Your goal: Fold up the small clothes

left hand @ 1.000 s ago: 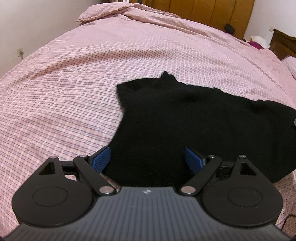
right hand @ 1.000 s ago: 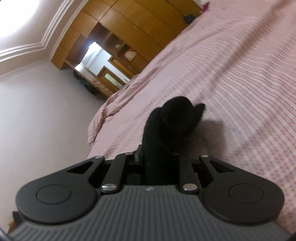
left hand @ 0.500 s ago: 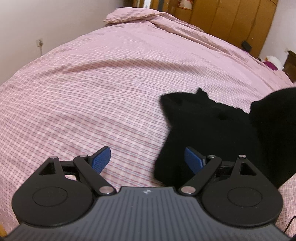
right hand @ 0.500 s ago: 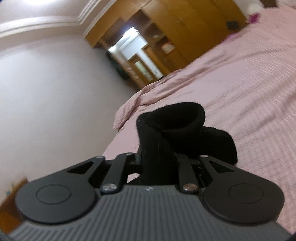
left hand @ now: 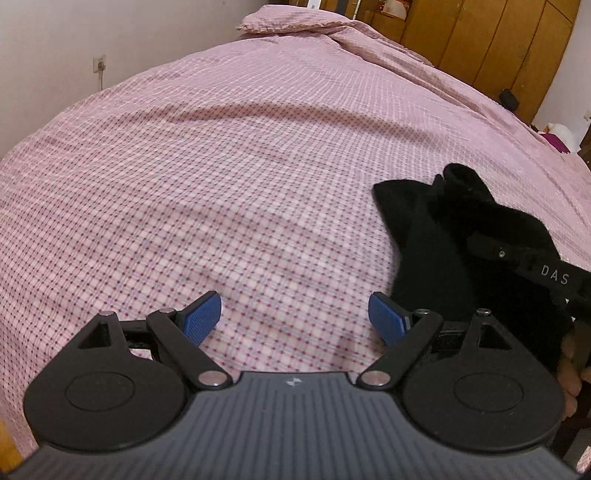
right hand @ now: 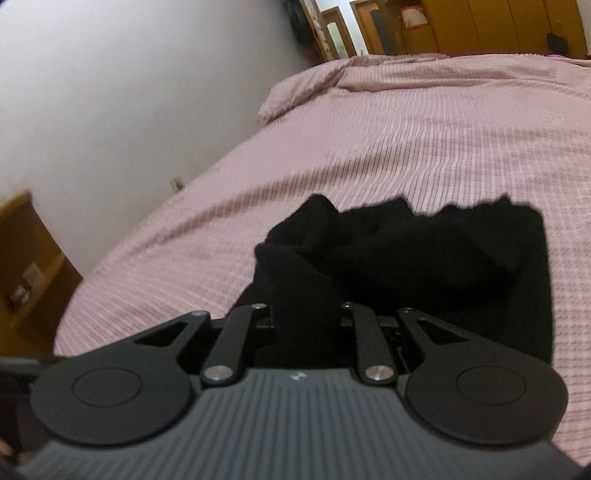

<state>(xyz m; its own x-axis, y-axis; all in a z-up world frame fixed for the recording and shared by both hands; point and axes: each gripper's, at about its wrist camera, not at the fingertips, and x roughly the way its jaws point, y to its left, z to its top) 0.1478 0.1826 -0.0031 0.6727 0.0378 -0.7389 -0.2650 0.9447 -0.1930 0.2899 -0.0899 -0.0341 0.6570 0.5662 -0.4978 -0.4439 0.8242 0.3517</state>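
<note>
You work over a bed (left hand: 236, 155) covered in pink checked cloth. In your left wrist view a black garment (left hand: 443, 236) lies on it at about three o'clock; a pillow (left hand: 295, 18) in the same checked cloth rests at twelve.

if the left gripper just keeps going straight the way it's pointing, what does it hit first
Probably the pink checked bedspread: nothing lies between the open jaws of the left gripper, and the black garment sits off to its right.
</note>
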